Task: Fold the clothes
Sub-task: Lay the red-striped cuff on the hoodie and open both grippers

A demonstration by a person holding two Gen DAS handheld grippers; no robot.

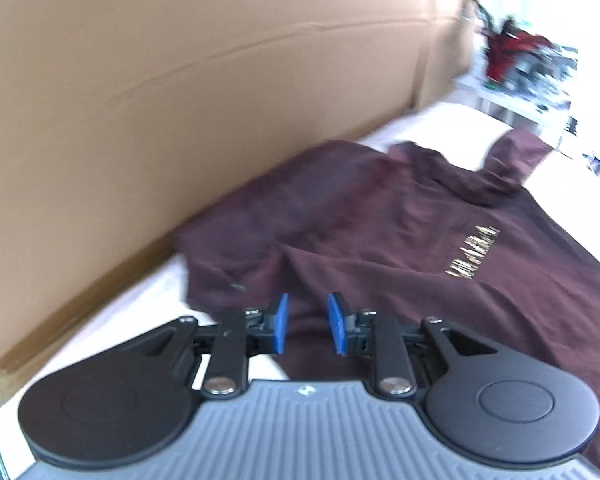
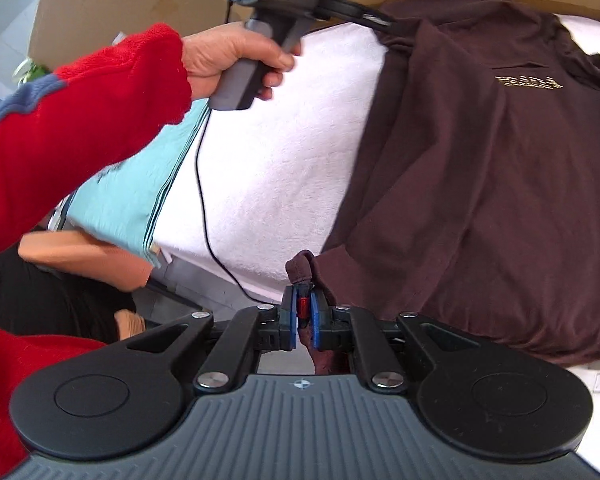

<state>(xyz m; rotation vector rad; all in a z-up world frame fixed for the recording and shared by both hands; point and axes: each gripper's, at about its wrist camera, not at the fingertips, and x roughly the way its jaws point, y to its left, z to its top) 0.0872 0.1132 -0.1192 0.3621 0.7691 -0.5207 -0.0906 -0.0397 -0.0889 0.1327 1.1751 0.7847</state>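
Observation:
A maroon shirt [image 1: 380, 240] with a small gold print [image 1: 472, 256] lies spread on a white towel-covered surface [image 1: 440, 124]. My left gripper [image 1: 306, 322] hovers over the shirt's near edge, its blue pads apart with only cloth below them. In the right wrist view, my right gripper [image 2: 305, 312] is shut on a bunched corner of the shirt [image 2: 480, 180] at its near hem. The left gripper [image 2: 380, 20], held by a hand [image 2: 228, 56] in a red sleeve, sits at the shirt's far left edge.
A tall cardboard wall [image 1: 180, 80] borders the surface at the back. A folded turquoise cloth [image 2: 128, 192] lies at the surface's left edge, and a black cable [image 2: 204, 200] trails across the white towel [image 2: 280, 152]. A cluttered white table [image 1: 520, 60] stands beyond.

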